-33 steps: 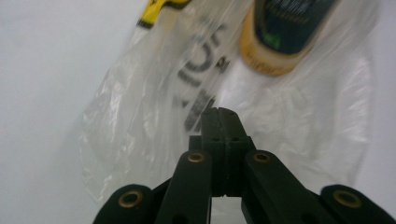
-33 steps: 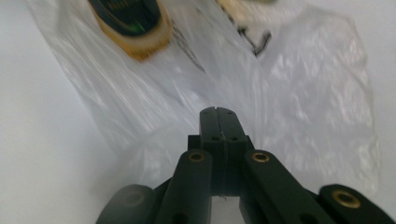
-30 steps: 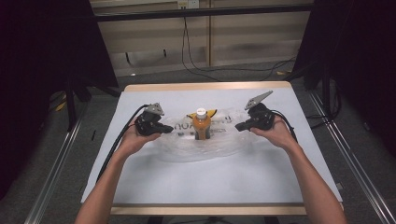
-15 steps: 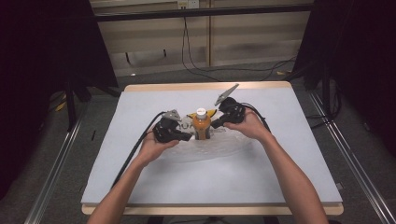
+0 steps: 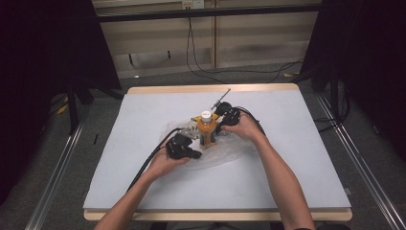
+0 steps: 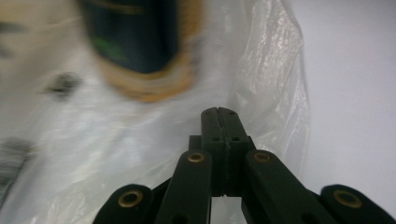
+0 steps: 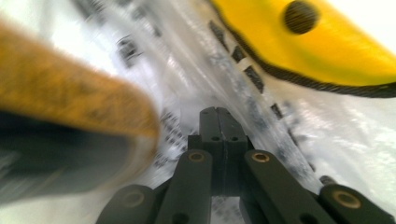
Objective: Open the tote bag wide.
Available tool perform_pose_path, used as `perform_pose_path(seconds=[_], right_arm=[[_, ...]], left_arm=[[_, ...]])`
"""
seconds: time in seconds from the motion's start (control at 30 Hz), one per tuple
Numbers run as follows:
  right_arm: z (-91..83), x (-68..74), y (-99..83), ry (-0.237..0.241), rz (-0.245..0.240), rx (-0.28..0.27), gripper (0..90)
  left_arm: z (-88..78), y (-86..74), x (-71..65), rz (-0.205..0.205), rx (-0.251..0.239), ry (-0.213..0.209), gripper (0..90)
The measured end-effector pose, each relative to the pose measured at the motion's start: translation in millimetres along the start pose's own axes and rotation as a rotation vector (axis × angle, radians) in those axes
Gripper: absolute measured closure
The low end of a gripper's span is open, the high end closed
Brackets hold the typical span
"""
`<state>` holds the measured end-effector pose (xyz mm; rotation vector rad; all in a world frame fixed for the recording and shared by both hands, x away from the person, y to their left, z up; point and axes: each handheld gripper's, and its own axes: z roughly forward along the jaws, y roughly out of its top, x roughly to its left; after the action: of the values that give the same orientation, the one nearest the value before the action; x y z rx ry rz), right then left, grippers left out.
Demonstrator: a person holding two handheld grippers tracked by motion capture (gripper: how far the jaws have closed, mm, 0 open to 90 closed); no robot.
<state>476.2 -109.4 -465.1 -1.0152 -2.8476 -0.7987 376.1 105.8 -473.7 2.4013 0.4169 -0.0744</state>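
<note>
A: Where's the bottle?
B: The orange bottle (image 5: 206,130) with a white cap stands upright mid-worktop (image 5: 297,158), on a clear plastic bag (image 5: 225,155).
A: And the grippers?
B: The left gripper (image 6: 218,112) sits just beside its base, jaws pressed together over the bag. The right gripper (image 7: 218,111), jaws together too, is close by a yellow piece (image 7: 299,42).

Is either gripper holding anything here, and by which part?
Both grippers, left and right, have their jaws shut over the clear plastic bag beside the orange bottle. Whether film is pinched between them cannot be told.
</note>
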Motion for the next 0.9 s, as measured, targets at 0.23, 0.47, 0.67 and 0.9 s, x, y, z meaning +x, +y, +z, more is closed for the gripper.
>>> perform_pose_path(seconds=[0.23, 0.47, 0.67, 0.9], right_arm=[[7.5, -13.1, 12.8, -0.085, 0.082, -0.062, 90.0], [11.3, -18.6, 17.2, -0.125, 0.119, -0.097, 90.0], [12.3, -16.4, 19.3, -0.175, 0.112, -0.100, 90.0], [-5.9, -1.5, 14.8, -0.121, 0.046, -0.141, 90.0]], left_arm=[[0.1, -4.1, -22.4, 0.053, 0.011, -0.026, 90.0], [-1.8, -9.0, -45.5, 0.134, 0.037, -0.059, 90.0], [-0.7, -14.7, -38.1, 0.079, -0.028, -0.097, 90.0], [-15.4, -16.3, -30.4, 0.044, -0.096, -0.092, 90.0]])
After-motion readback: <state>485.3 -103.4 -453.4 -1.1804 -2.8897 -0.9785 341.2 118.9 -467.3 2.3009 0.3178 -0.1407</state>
